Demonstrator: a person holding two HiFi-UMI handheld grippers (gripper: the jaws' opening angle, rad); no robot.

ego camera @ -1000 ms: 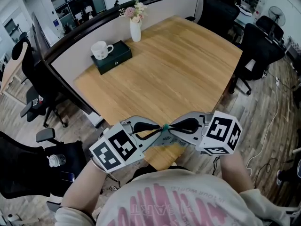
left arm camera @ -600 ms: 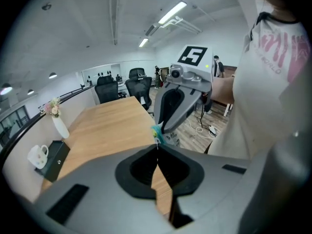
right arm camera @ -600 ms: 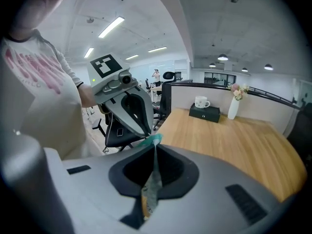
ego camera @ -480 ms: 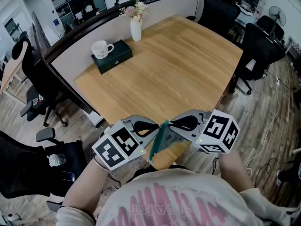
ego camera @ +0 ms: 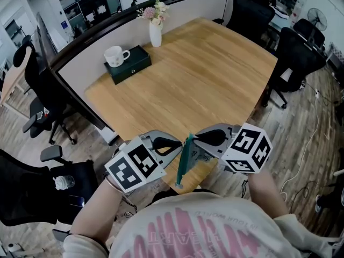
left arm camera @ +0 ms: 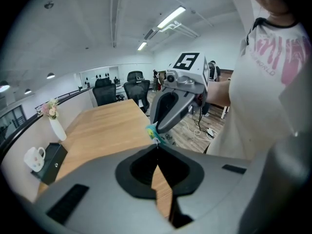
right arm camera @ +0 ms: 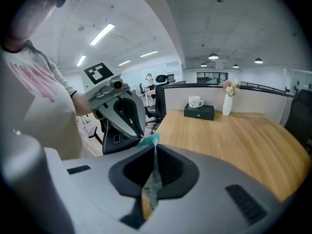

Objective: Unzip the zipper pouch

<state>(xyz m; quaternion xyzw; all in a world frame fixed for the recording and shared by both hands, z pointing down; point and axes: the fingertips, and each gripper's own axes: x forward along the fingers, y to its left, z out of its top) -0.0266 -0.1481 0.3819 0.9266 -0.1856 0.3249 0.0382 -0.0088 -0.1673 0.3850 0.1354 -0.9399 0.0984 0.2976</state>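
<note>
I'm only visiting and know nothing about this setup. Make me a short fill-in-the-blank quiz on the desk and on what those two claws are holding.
1. The white mug stands on top of a dark ____.
2. The white vase at the far side of the table holds ____.
3. The left gripper and the right gripper are both shut on a thin teal ____ that hangs down between them.

Missing words: box; flowers; pouch.

Pink lettering on shirt, too blurred to read
</note>
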